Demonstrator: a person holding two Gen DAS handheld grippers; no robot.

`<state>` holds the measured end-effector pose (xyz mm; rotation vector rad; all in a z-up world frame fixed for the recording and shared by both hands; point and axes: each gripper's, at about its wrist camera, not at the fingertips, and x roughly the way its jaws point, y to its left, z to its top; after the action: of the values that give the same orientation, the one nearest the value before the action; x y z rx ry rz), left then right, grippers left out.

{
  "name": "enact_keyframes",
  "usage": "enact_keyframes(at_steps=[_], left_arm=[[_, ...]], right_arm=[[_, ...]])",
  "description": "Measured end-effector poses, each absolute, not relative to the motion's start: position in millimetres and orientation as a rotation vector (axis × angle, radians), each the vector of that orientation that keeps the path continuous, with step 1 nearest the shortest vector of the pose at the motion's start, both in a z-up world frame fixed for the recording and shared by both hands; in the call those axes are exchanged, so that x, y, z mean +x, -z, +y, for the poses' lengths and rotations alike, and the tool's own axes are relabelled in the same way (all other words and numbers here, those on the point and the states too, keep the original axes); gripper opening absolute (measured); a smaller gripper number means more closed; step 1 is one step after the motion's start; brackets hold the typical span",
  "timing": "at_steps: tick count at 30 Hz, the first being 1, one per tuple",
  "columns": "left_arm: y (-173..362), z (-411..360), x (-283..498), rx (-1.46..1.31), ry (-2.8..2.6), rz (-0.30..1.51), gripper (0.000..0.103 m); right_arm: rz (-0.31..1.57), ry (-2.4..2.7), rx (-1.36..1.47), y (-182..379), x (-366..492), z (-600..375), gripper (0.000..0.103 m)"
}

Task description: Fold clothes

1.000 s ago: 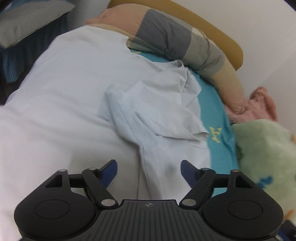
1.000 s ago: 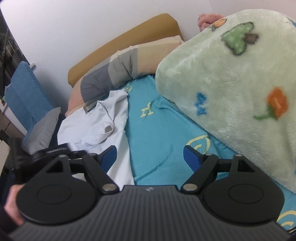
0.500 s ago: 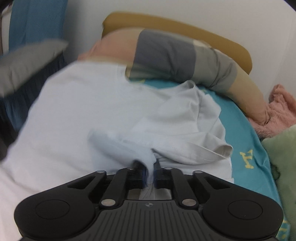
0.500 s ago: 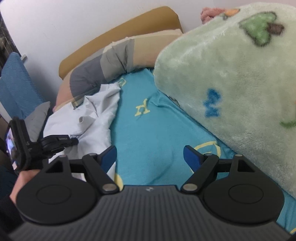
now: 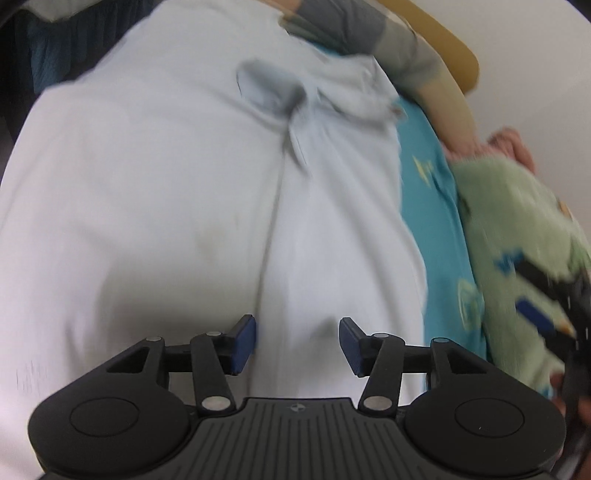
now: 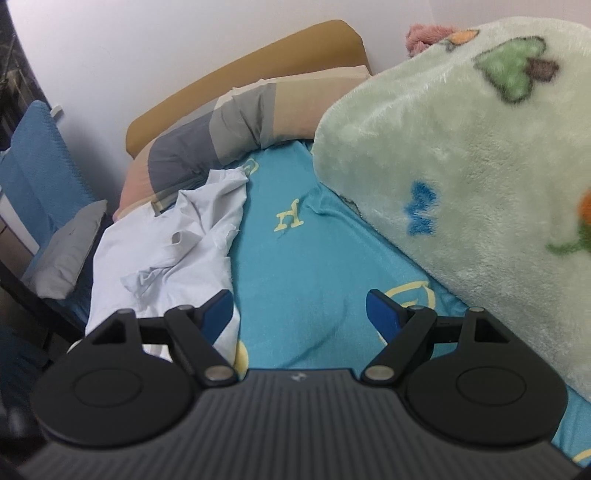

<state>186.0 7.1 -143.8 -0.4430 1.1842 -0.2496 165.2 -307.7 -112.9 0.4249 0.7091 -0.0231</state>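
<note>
A: Left wrist view sits low behind the left tool (image 5: 297,341), close over the shirt (image 5: 184,206), facing up the bed (image 5: 436,221) toward the pillow (image 5: 369,40). Blurry.

B: Right wrist view, behind the right tool (image 6: 299,314), sits further back over the teal bed sheet, facing the headboard (image 6: 240,77).

A: Overlap?

B: Shirt (image 6: 166,251), pillow (image 6: 221,140), green blanket (image 6: 480,184), pink cloth (image 6: 424,35).

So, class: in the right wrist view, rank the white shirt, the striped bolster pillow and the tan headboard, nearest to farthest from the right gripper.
1. White shirt, left, by the right gripper.
2. Striped bolster pillow, behind it.
3. Tan headboard, at the wall.
</note>
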Motion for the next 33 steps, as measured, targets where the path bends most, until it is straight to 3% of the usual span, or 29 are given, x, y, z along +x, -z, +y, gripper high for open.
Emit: enact_keyframes(at_steps=[7,10,12,14,20,25,29,33], left_arm=[[148,-5,128,-0.439,0.35,1.315,0.048],[147,-16,118,-0.343,0.376,1.376,0.034],[147,-20,114,-0.303,0.385,1.42,0.014],[146,-23,108,-0.259,0.381,1.46,0.004],[134,-30,91,-0.1,0.343,1.443,0.003],[120,-32,86,-0.03,0.337,1.366,0.014],[99,-35,88,0.014,0.327,1.261,0.052],[70,-46,96,0.073,0.323,1.099,0.068]], right_arm=[[0.721,0.028,0.404,106,134,-309,0.08],[0.726,0.041,0.44,105,124,-317,0.08],[0.725,0.048,0.475,104,119,-323,0.08],[0.723,0.053,0.486,104,116,-326,0.08],[0.712,0.038,0.467,100,114,-323,0.08],[0.696,0.02,0.442,96,113,-319,0.08],[0.676,0.004,0.44,91,111,-317,0.08],[0.64,-0.021,0.441,82,107,-316,0.08]])
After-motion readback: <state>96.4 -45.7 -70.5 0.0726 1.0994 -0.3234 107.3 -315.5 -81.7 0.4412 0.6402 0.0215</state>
